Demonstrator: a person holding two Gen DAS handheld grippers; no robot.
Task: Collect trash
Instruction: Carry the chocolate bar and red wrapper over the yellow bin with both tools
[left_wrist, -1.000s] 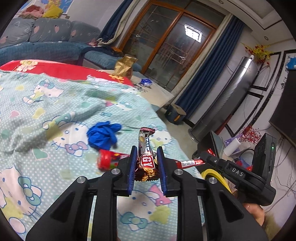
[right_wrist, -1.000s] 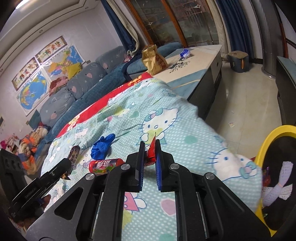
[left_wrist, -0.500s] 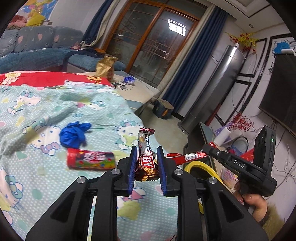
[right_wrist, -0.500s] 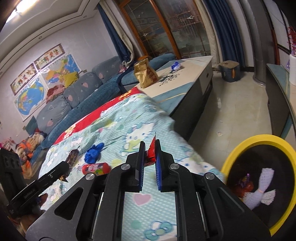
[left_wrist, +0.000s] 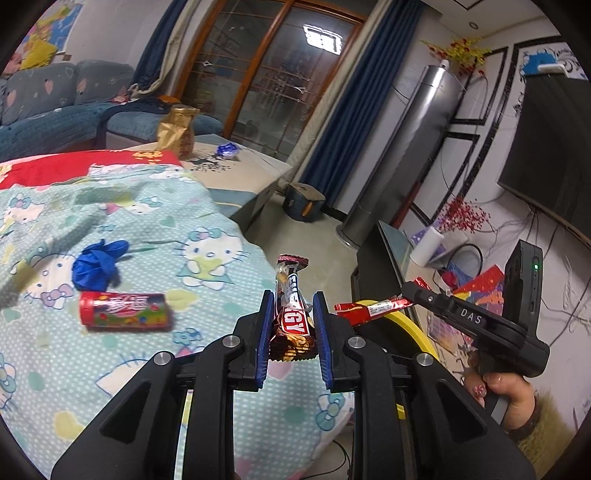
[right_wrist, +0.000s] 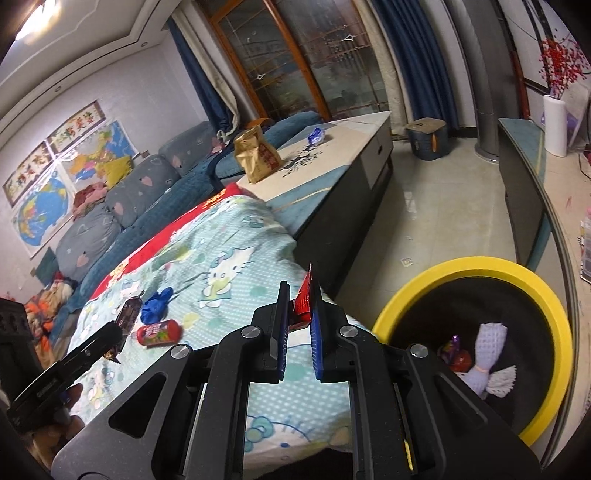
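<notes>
My left gripper (left_wrist: 293, 306) is shut on a brown and red chocolate bar wrapper (left_wrist: 291, 321) that stands upright between the blue pads, over the edge of the cartoon-cat bedsheet (left_wrist: 207, 266). My right gripper (right_wrist: 299, 306) is shut on a thin red wrapper (right_wrist: 304, 299); in the left wrist view that red wrapper (left_wrist: 373, 308) pokes out over the yellow rim. The yellow-rimmed black bin (right_wrist: 476, 264) stands on the floor to the lower right, with a white cloth and small wrappers inside. A red candy tube (left_wrist: 125, 310) and a crumpled blue glove (left_wrist: 98, 269) lie on the sheet.
A low table (right_wrist: 354, 147) beyond the bed carries a brown paper bag (right_wrist: 256, 157) and a blue wrapper (right_wrist: 316, 134). A dark cabinet (right_wrist: 524, 192) runs along the right, a blue sofa (right_wrist: 140, 192) at the back. Tiled floor (right_wrist: 443, 206) lies between them.
Both grippers have swung right, off the middle of the bed toward the bin, each keeping its wrapper. The bin now fills much more of the right wrist view.
</notes>
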